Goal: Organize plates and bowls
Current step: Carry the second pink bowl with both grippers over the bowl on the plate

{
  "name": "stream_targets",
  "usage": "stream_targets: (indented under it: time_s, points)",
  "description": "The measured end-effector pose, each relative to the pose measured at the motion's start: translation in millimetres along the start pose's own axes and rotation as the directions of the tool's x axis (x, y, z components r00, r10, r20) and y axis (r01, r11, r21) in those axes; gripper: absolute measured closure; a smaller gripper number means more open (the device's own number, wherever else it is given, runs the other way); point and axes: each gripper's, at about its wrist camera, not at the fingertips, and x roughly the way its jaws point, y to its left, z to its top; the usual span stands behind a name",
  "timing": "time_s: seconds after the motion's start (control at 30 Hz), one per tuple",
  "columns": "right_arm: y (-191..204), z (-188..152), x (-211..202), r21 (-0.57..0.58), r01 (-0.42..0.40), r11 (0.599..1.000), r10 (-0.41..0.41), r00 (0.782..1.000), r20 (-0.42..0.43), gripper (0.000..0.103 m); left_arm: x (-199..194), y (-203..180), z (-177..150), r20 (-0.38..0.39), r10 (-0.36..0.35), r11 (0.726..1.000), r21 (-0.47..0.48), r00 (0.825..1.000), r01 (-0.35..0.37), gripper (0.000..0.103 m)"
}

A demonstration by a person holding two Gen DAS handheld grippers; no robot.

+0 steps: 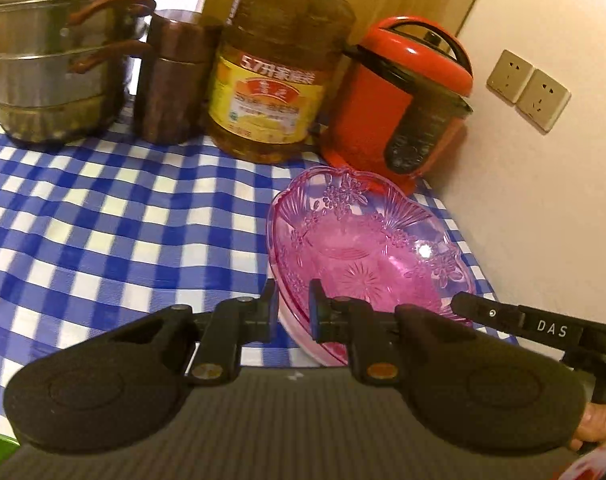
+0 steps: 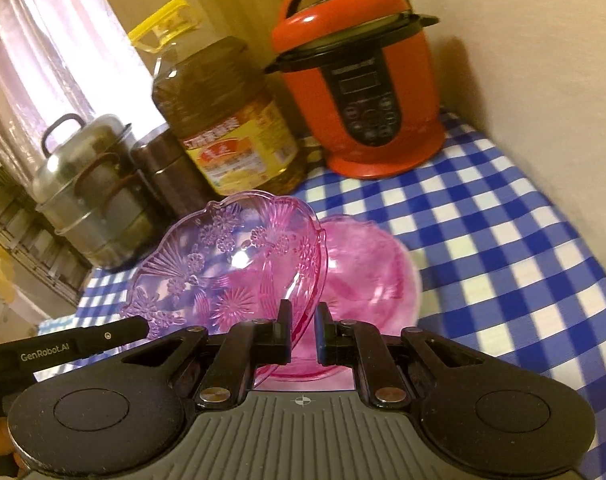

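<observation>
Right now my left hand-held gripper (image 1: 291, 312) is nearly closed, its fingers pinching the near rim of the pink patterned glass dish (image 1: 367, 248), which sits tilted at about one o'clock from it. My right hand-held gripper (image 2: 303, 334) is just as narrow, clamped on the same dish's (image 2: 231, 264) edge from the other side, so the dish leans up toward eleven o'clock. Behind it, at one o'clock in the right view, lies a second pink bowl (image 2: 375, 276) on the blue-and-white checked worktop (image 2: 503, 240). Farther back stand a red electric cooker (image 2: 363, 92) at twelve o'clock, an oil bottle (image 2: 231, 120) at eleven, and a steel stacked pot (image 2: 91, 196) at ten.
</observation>
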Motion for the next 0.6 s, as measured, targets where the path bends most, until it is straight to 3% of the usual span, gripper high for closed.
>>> stream_targets:
  time_s: [0.33,0.6]
  points:
    - [-29,4,7,0.009,0.058,0.998,-0.058,0.998,0.007,0.092,33,-22,-9,0.009,0.016,0.999,-0.051,1.0,-0.016,0.09]
    - [-35,6,21,-0.028,0.078,0.997,-0.078,0.997,0.0,0.092,47,-30,-15,0.008,0.057,0.998,-0.003,0.998,-0.057,0.09]
